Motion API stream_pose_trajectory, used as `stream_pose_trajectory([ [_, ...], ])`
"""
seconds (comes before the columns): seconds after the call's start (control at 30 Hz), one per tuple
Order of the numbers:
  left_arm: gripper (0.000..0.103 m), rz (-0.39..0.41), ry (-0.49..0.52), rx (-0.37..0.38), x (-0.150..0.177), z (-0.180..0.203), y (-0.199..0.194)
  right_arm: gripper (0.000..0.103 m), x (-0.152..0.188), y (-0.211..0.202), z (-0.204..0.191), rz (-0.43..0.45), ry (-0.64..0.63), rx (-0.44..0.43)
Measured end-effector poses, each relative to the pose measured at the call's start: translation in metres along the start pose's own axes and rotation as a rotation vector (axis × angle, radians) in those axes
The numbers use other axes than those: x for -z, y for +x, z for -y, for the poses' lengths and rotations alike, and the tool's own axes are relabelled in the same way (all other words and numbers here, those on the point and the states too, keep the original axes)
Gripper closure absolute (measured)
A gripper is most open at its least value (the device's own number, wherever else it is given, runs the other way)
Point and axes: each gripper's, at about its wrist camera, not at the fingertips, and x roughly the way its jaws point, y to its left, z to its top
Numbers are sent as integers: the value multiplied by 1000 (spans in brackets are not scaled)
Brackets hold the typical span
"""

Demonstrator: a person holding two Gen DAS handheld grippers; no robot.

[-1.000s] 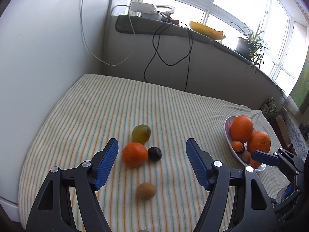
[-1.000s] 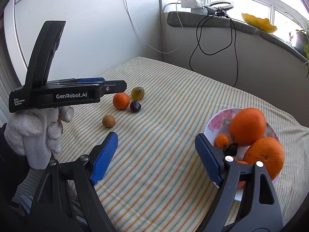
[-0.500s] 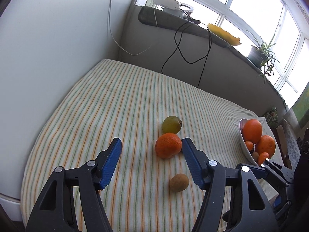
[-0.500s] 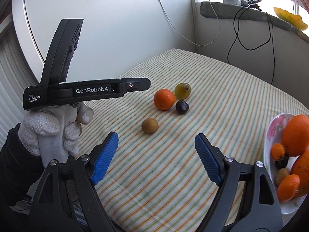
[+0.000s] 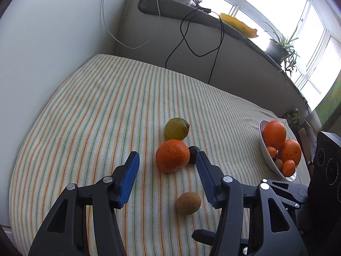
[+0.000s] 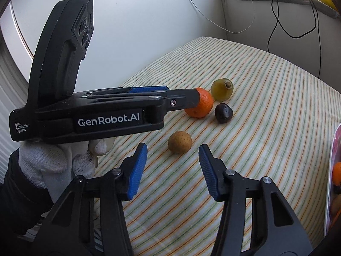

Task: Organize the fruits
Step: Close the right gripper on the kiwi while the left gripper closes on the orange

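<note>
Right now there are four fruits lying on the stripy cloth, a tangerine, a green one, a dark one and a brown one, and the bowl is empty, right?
Not quite. The bowl is not empty: the left wrist view shows oranges piled in it. The rest holds: tangerine, green fruit, dark fruit and brown fruit lie on the striped cloth.

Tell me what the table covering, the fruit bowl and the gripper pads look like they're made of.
Table covering: looks like soft woven or terry cloth, matte, with orange and green stripes and slight rumples. Fruit bowl: probably glazed ceramic, white and glossy, with a thin rim. Gripper pads: likely blue rubber or plastic, matte, with fine ribbing, on black hard-plastic fingers.
</note>
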Motion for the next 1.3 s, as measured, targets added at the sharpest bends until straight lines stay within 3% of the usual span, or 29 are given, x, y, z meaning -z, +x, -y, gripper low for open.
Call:
stream_pose_trajectory([
  [0.63,67,-35,7,46,-1,-3,17,66,-12,32,4,-45,-12,38],
  [0.77,67,-29,4,48,-2,-3,18,74,-14,36,4,-50,-11,50],
  [1.3,68,9,-13,41,-2,-5,6,74,-5,12,3,-16,-11,27],
])
